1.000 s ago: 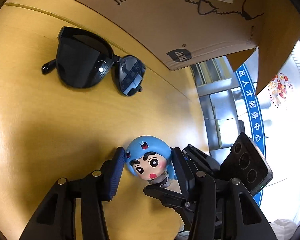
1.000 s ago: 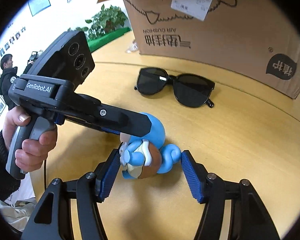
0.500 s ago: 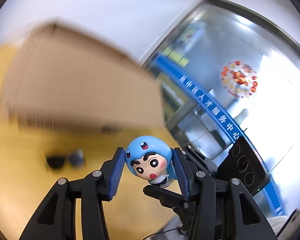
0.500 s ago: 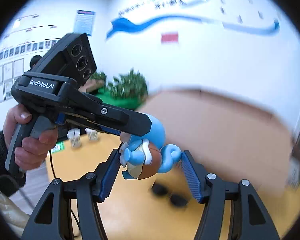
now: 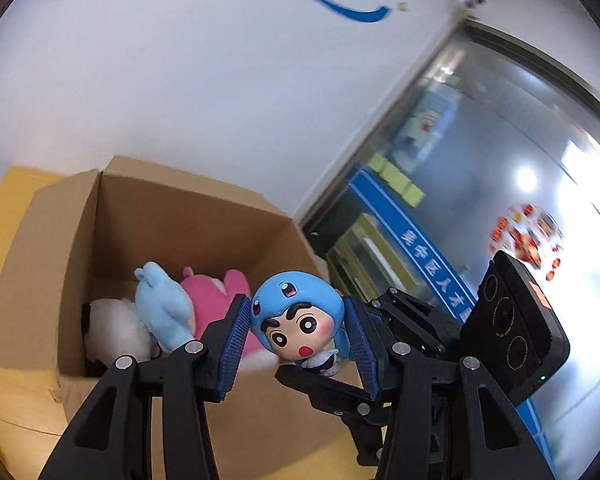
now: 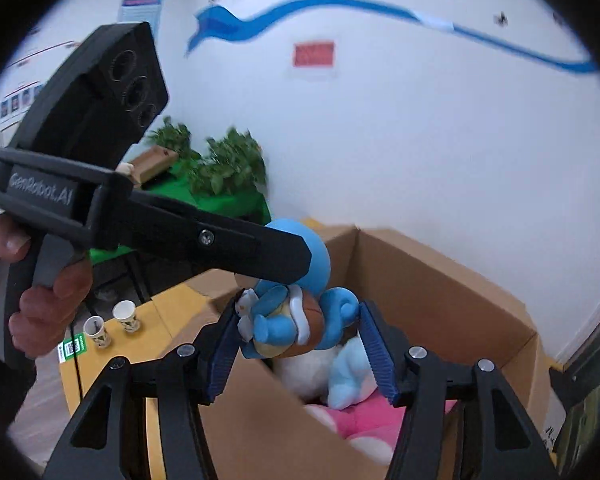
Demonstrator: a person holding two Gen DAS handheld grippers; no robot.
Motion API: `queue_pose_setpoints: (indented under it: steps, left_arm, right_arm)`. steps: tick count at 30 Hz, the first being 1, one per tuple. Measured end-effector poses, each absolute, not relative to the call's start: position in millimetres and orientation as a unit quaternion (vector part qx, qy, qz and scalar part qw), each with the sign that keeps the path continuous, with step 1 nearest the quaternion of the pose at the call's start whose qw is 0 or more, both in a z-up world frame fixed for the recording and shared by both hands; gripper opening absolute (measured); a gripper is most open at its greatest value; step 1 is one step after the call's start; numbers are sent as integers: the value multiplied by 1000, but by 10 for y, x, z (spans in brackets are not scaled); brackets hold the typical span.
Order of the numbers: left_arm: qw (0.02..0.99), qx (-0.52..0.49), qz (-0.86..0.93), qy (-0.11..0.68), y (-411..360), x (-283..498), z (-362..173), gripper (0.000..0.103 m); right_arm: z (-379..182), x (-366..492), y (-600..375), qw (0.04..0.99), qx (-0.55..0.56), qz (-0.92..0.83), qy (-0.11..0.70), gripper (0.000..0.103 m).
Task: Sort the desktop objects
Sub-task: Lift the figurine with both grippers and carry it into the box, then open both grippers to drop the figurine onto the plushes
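Hovering over the open cardboard box [image 5: 40, 280], both grippers pinch one blue figurine [image 5: 296, 320], left jaws on its head, right jaws on its body; three plush toys [image 5: 160, 312] already inside, drop pending.

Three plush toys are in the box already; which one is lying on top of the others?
The light blue plush in the cardboard box: it lies over the white plush and the pink plush, between them.

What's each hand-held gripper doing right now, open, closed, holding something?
Left hand-held gripper: shut on the blue-hooded figurine.
Right hand-held gripper: around the same figurine, seen from behind; right pad touches the tail, grip uncertain.
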State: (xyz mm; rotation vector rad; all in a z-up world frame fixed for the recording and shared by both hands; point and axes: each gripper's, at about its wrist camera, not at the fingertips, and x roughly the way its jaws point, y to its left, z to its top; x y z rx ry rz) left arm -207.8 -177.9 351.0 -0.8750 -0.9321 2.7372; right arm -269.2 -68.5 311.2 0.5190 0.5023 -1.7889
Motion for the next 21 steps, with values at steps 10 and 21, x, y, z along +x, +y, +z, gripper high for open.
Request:
queue_pose_setpoints:
  steps: [10, 21]
  left_arm:
    - [-52, -451, 804, -385, -2698, -3777, 2242, 51]
    - [-59, -614, 690, -379, -2705, -4506, 736, 52]
  right_arm:
    - [1866, -3965, -1781, 496, 466, -691, 244, 44]
    - [683, -4479, -2256, 448, 635, -571, 264, 44]
